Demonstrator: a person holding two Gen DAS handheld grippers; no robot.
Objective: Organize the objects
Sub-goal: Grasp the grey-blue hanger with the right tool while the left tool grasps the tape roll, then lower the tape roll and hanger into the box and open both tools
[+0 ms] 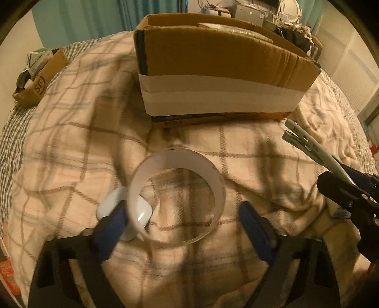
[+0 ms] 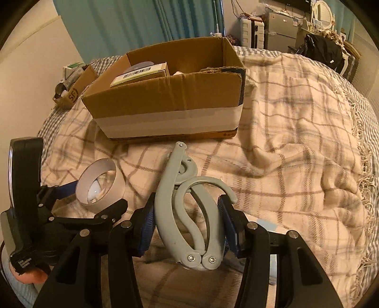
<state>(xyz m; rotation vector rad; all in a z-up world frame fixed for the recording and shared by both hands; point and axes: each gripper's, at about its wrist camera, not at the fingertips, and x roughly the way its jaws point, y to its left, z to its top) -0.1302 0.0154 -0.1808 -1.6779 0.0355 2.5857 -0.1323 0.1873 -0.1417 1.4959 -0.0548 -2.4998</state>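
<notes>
A white tape ring (image 1: 176,196) lies on the plaid blanket between the fingers of my left gripper (image 1: 184,224), which is open around it; a small white case (image 1: 142,213) sits by the left finger. The ring also shows in the right wrist view (image 2: 100,186). My right gripper (image 2: 187,220) is shut on a grey folding hanger (image 2: 187,213), held just above the blanket; the hanger also shows in the left wrist view (image 1: 308,147). An open cardboard box (image 2: 165,99) with white tape along its side stands just beyond, holding a green-edged packet (image 2: 139,74).
A plaid blanket (image 2: 296,142) covers the bed. A smaller cardboard box (image 1: 38,80) with items sits at the far left edge. Teal curtains (image 2: 142,21) hang behind; furniture and dark clothing (image 2: 324,51) stand at the far right.
</notes>
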